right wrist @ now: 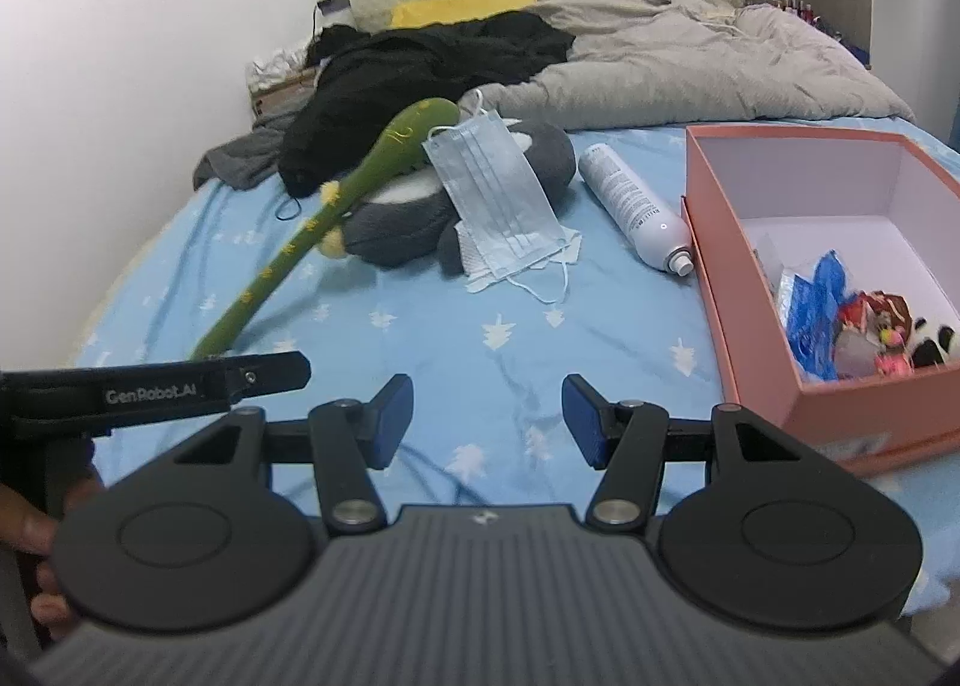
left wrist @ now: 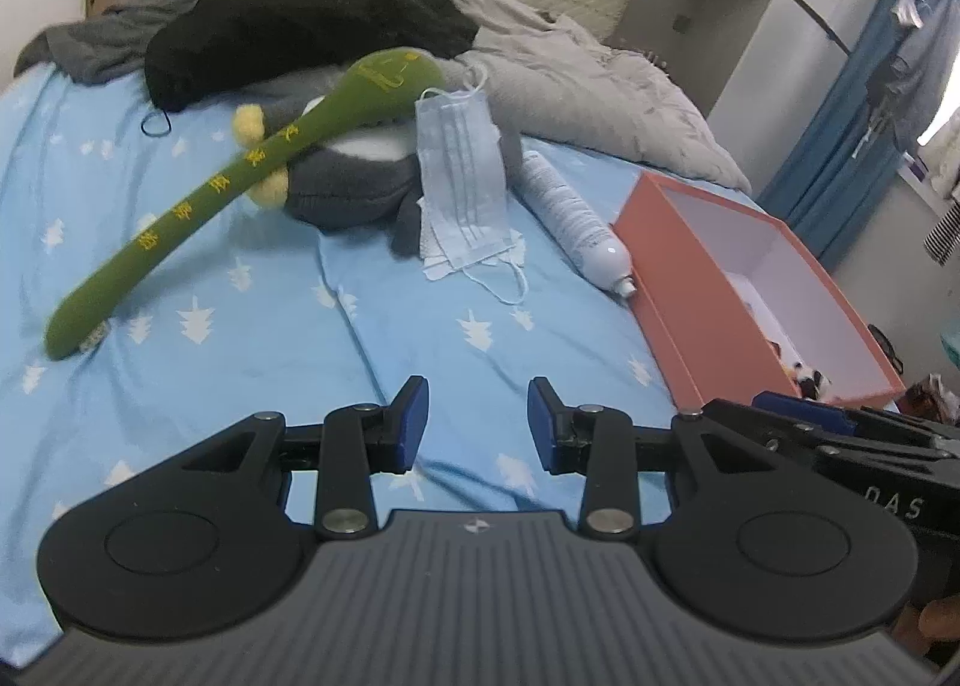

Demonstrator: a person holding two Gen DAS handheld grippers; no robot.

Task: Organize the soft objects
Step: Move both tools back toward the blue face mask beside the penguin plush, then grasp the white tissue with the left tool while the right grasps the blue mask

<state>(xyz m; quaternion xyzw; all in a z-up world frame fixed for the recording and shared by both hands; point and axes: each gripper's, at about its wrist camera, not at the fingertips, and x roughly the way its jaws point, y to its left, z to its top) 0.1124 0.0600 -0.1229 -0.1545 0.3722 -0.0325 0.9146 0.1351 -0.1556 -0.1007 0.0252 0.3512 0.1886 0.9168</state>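
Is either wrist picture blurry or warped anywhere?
Left wrist view: the long green plush stick is slightly soft, and the wardrobe edge bows from fisheye distortion. Right wrist view: corners darken, and the salmon cardboard box looks skewed.

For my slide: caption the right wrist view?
Open right hand-held gripper above the blue bedsheet, pink box at right.

One green plush (left wrist: 240, 182), one face mask (left wrist: 465, 182), one bottle (left wrist: 570, 218), one pink box (right wrist: 750, 326).

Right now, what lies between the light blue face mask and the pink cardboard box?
A white spray bottle lies on the sheet between the face mask and the box, nozzle beside the box wall; clearest in the right wrist view.
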